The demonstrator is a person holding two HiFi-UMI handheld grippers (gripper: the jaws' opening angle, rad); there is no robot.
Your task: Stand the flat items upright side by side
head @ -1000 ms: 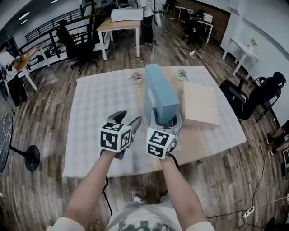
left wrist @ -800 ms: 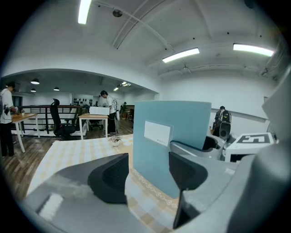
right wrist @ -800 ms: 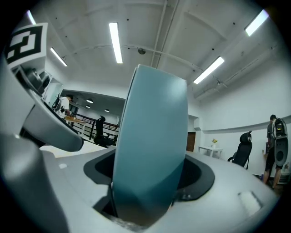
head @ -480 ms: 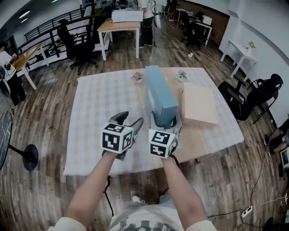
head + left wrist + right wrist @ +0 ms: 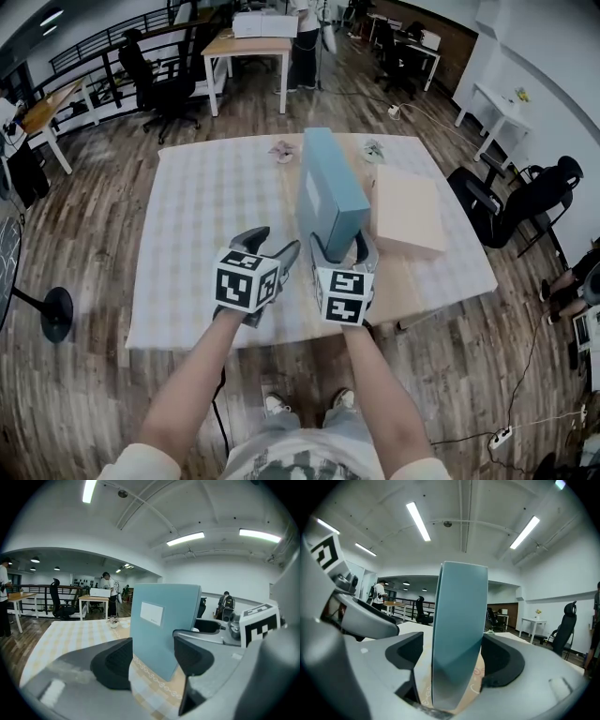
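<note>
The teal box [image 5: 330,192], judged stiff, light and tip-prone, stands on edge on the table [image 5: 206,216] beside the flat tan box [image 5: 405,211]; grip across its narrow thickness, where the right gripper [image 5: 339,246] straddles its near end, jaws having just been opening and not pressing, while the left gripper [image 5: 275,242] is wide and empty.

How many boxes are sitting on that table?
2. A tall teal cardboard box stands upright in the middle; a flat beige cardboard box lies flat just to its right. None appear hidden.
</note>
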